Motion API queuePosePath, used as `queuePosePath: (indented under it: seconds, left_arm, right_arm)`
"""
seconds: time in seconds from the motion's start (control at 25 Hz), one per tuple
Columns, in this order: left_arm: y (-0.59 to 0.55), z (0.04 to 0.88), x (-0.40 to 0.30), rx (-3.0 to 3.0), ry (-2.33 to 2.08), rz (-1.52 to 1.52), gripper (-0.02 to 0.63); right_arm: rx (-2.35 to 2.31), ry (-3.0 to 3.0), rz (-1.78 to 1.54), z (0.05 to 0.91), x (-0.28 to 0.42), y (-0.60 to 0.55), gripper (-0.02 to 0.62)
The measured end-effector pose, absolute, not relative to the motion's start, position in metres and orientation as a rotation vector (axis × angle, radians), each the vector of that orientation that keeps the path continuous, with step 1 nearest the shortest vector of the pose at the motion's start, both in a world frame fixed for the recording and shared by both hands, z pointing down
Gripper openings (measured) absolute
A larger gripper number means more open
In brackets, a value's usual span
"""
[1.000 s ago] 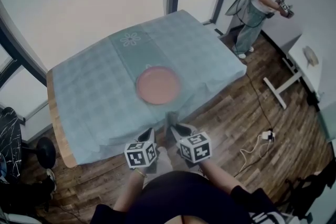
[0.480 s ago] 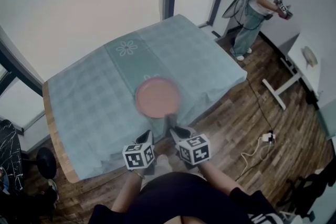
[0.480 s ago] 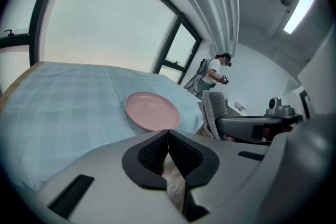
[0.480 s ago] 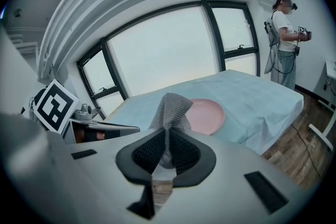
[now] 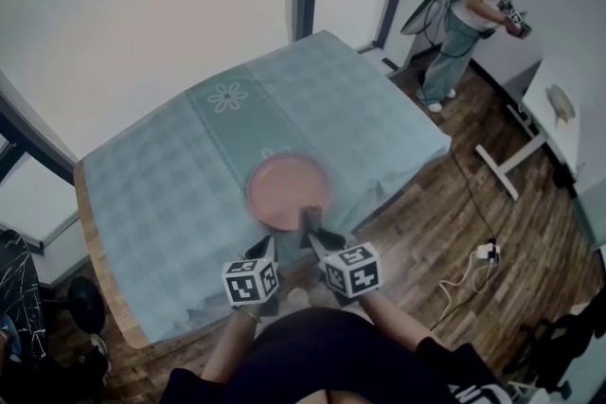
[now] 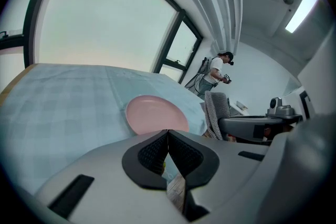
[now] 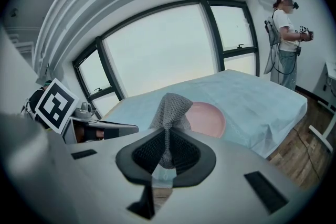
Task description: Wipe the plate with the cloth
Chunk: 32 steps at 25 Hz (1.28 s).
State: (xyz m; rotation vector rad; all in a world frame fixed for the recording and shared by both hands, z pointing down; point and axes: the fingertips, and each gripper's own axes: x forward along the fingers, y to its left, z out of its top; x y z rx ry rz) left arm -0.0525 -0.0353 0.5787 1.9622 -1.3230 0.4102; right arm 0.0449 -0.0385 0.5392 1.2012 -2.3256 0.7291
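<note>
A round pink plate [image 5: 287, 191] lies on the table [image 5: 161, 184], which is covered with a pale blue checked cloth, near its front edge. My right gripper [image 5: 310, 230] is shut on a grey knitted cloth [image 7: 170, 107], which sticks up out of the jaws; its tip hangs over the table's front edge just short of the plate [image 7: 207, 118]. My left gripper [image 5: 266, 253] is beside it on the left, shut and empty, also short of the table edge. In the left gripper view the plate [image 6: 156, 114] lies ahead and the cloth [image 6: 216, 113] stands to the right.
A person [image 5: 469, 5] stands on the wooden floor beyond the table's far right corner. A white side table [image 5: 559, 109] is at the right wall. A power strip with its cable [image 5: 483, 249] lies on the floor at the right. A dark stool [image 5: 80, 303] stands at the left.
Both grippers have come forward together toward the table. The plate is now much closer to their tips. The cloth stays in the right jaws.
</note>
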Motion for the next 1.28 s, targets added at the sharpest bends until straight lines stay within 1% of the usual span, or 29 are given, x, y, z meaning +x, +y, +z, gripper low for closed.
queuePosePath:
  seconds: [0.56, 1.28]
  left_arm:
    - [-0.084, 0.59, -0.069, 1.947, -1.342, 0.443, 0.014]
    - [-0.114, 0.62, -0.088, 1.831, -1.4, 0.456, 0.015]
  right_arm:
    - [1.21, -2.293, 0.703, 0.545, 0.04, -0.088, 0.033]
    - [1.13, -2.272, 0.677, 0.565, 0.031, -0.132, 0.032]
